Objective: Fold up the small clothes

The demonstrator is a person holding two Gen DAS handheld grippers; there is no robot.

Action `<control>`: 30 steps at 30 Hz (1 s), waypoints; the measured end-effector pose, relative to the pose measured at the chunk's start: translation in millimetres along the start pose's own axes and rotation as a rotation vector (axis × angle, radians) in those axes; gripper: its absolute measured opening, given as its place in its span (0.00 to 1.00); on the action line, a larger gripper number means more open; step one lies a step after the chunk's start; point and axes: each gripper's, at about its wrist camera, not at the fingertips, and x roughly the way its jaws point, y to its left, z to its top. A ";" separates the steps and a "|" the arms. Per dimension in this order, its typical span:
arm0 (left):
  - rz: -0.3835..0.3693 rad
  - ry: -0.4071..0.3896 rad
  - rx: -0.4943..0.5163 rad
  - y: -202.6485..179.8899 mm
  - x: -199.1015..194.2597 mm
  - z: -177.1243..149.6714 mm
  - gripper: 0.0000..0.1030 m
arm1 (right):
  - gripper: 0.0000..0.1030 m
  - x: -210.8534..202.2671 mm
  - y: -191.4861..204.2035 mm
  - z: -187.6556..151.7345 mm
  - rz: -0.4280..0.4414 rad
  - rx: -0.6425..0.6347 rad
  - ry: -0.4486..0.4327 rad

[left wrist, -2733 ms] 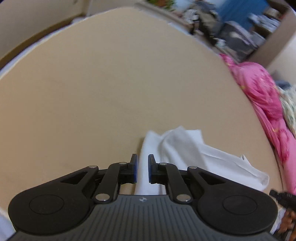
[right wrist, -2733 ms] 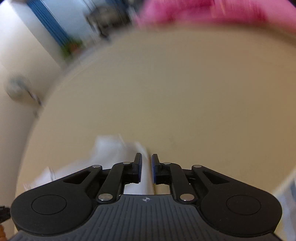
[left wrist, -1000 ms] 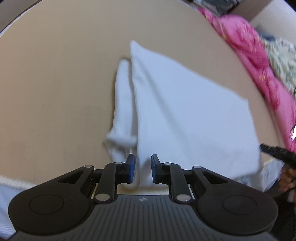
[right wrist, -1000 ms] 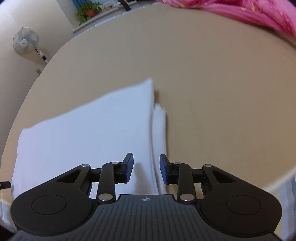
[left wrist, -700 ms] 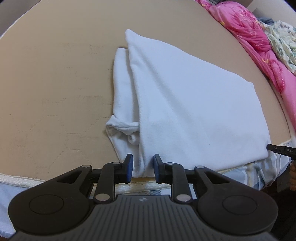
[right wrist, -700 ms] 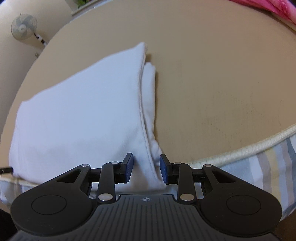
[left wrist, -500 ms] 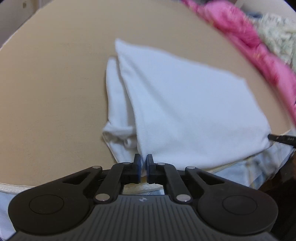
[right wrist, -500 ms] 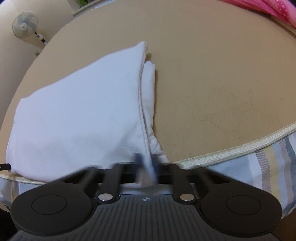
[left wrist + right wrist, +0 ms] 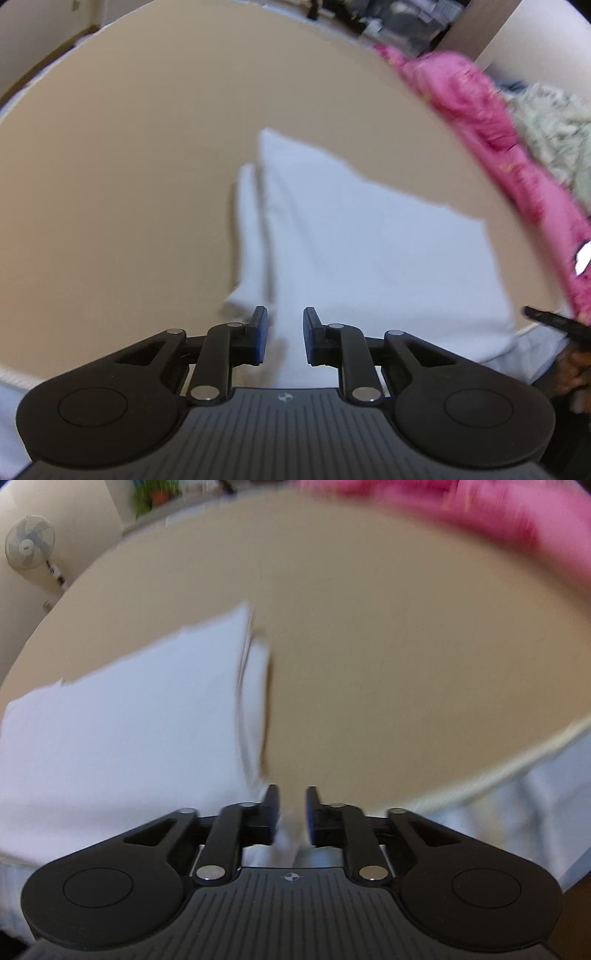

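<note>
A white garment (image 9: 369, 251) lies folded flat on the tan mattress (image 9: 129, 166), with a sleeve doubled along its left side. My left gripper (image 9: 285, 334) is open just above its near left corner, cloth showing between the jaws. In the right wrist view the same garment (image 9: 122, 723) fills the left half. My right gripper (image 9: 292, 814) is open over its near right corner, a bit of white cloth between the jaws. Both views are blurred by motion.
A pink quilt (image 9: 491, 122) lies along the far right of the mattress, with a pale green patterned cloth (image 9: 554, 125) behind it. The mattress's piped front edge (image 9: 517, 760) and striped side lie near my right gripper. A fan (image 9: 29, 548) stands at the wall.
Both grippers shut on the garment's near corners half a second ago; now both are open again and have moved forward over the cloth. The garment lies folded flat as before.
</note>
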 end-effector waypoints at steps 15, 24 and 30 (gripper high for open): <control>0.000 0.018 -0.165 29.1 27.7 22.4 0.59 | 0.42 4.8 25.7 16.1 0.041 -0.118 -0.040; 0.051 0.107 -0.202 31.1 79.1 42.3 0.68 | 0.53 -22.4 13.8 51.7 0.146 -0.127 -0.275; 0.063 0.151 -0.154 33.3 95.2 34.4 0.68 | 0.50 -7.2 0.0 62.4 0.143 0.008 -0.226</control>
